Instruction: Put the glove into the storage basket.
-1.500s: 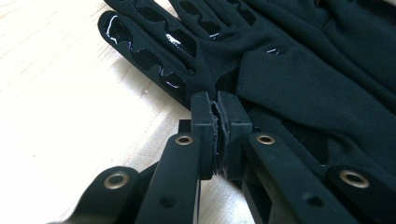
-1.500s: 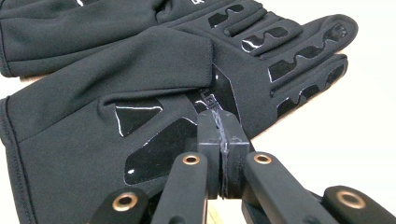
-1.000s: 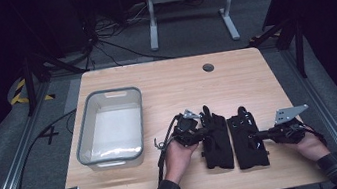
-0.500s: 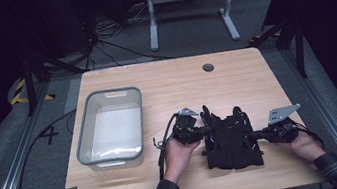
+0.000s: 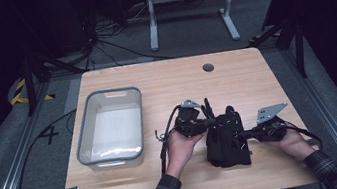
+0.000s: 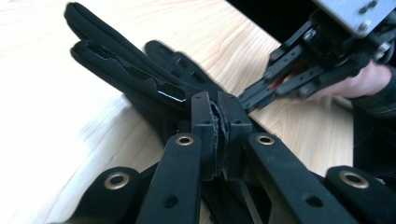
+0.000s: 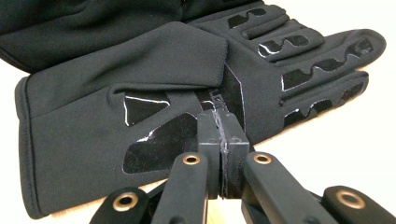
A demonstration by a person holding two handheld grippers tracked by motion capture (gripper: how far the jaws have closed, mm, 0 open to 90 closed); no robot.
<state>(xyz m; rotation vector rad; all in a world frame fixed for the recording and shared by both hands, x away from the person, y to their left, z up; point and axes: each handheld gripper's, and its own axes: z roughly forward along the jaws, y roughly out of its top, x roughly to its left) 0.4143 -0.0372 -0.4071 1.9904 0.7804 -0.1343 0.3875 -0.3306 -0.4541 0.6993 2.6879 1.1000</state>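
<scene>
A light wooden tabletop (image 5: 255, 76) carries a clear plastic bin (image 5: 110, 126) near its left edge; right of the bin lie stacked black gloves (image 5: 226, 139), and beyond them a small round hole (image 5: 208, 67) marks the far edge

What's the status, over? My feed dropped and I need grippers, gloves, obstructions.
Left gripper and right gripper both shut on the black gloves, stacked mid-table. Plastic bin sits apart to the left. Nothing in the way.

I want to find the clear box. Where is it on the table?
In the high view the clear box sits on the left part of the wooden table, left of the left claw and the black gloves.
</scene>
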